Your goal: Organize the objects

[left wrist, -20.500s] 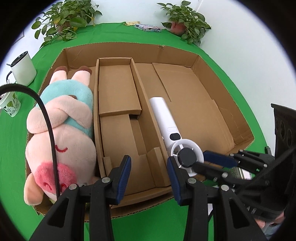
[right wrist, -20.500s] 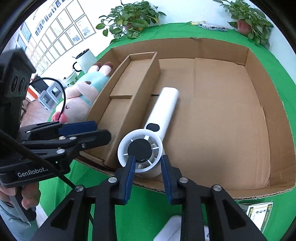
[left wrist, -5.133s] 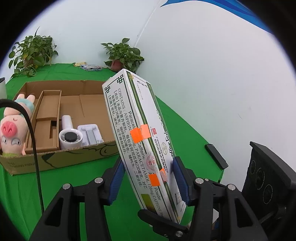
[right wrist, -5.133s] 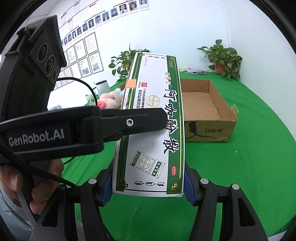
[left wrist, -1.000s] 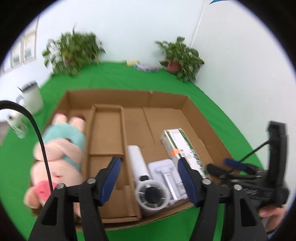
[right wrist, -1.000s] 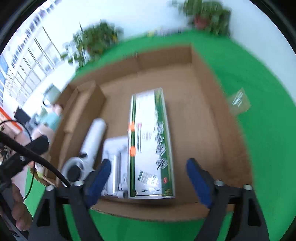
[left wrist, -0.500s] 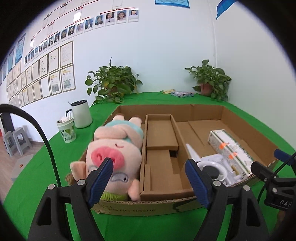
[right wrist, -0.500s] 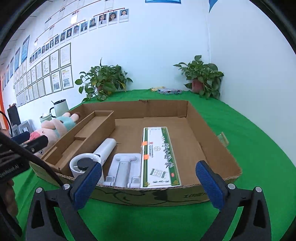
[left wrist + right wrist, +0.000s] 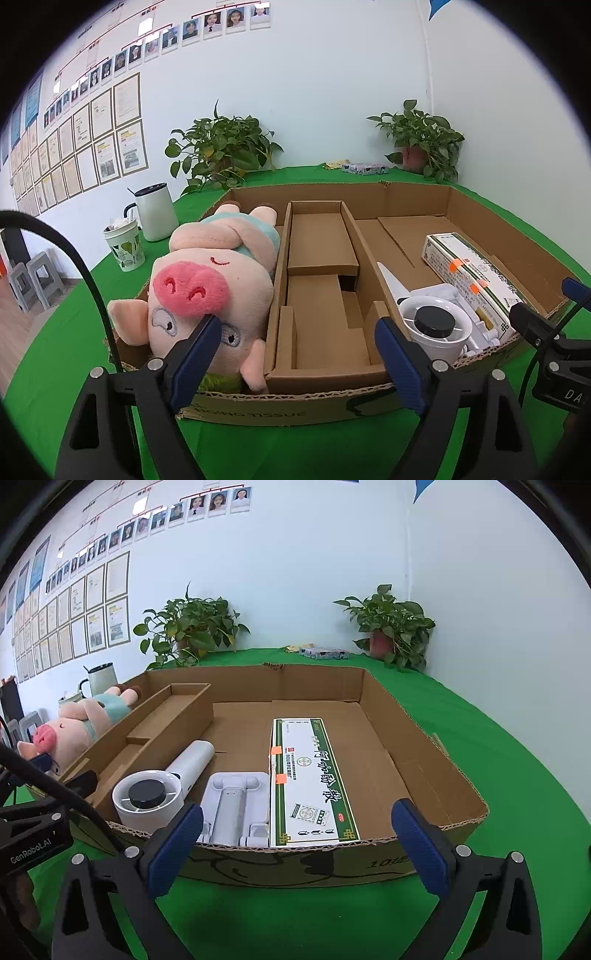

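A wide cardboard box [image 9: 436,746] sits on the green cloth. Inside lie a white hand fan [image 9: 155,794], a white plastic stand [image 9: 236,801] and a green-and-white medicine carton [image 9: 310,775], side by side. A pink plush pig [image 9: 207,284] fills the left compartment, beside a cardboard divider insert [image 9: 321,280]. My left gripper [image 9: 295,336] hovers at the box's near edge, jaws opening, nothing between them. My right gripper [image 9: 295,827] stands wide open before the box's front wall, empty. The carton [image 9: 476,277] and fan [image 9: 432,328] also show in the left wrist view.
A white kettle [image 9: 155,214] and a patterned cup [image 9: 125,247] stand left of the box. Two potted plants [image 9: 221,147] [image 9: 421,136] and a small flat packet [image 9: 364,168] sit at the table's back. A person's hand holds the other gripper at each view's edge.
Both grippers pulled back from over the box and tilted up to a lower, flatter view. Both sets of jaws spread wider. The medicine carton stays lying in the box.
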Demonstrator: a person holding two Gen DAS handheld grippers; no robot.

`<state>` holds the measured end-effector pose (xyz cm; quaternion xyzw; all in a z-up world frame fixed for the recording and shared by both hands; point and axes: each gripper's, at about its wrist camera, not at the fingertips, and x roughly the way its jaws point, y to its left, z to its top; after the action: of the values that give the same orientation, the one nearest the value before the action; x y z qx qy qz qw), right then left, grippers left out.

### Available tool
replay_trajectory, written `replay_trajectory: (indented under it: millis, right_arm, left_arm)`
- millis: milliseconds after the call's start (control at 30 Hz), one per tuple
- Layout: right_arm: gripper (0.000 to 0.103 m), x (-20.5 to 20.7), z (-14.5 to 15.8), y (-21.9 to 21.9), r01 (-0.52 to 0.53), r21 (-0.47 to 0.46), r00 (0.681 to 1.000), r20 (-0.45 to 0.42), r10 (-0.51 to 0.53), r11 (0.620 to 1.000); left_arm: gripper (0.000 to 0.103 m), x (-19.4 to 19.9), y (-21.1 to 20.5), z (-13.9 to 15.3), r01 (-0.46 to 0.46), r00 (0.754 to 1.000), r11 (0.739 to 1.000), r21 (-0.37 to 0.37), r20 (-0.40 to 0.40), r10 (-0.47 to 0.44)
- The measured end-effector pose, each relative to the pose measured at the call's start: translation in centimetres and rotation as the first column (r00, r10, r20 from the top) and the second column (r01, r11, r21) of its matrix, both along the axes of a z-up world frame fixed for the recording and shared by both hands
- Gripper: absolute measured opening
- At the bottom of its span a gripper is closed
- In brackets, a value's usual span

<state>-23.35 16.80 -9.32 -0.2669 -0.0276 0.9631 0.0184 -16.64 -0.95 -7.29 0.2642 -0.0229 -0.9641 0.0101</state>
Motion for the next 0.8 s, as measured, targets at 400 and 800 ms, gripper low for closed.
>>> replay_trajectory:
  millis: [400,800]
  right_arm:
    - [0.103,-0.04,0.02,0.15,-0.003,-0.006,1.000,-0.001,0.003,1.000]
    - [0.103,0.00,0.03,0.12,-0.002,-0.006,1.000,-0.001,0.002,1.000]
  left_arm:
    - [0.089,-0.17,-0.16,-0.08,-0.006,1.000,1.000,0.011,0.011,0.006]
    - [0.091,-0.13,-0.17,-0.20,-0.008,1.000,1.000,0.018,0.014,0.008]
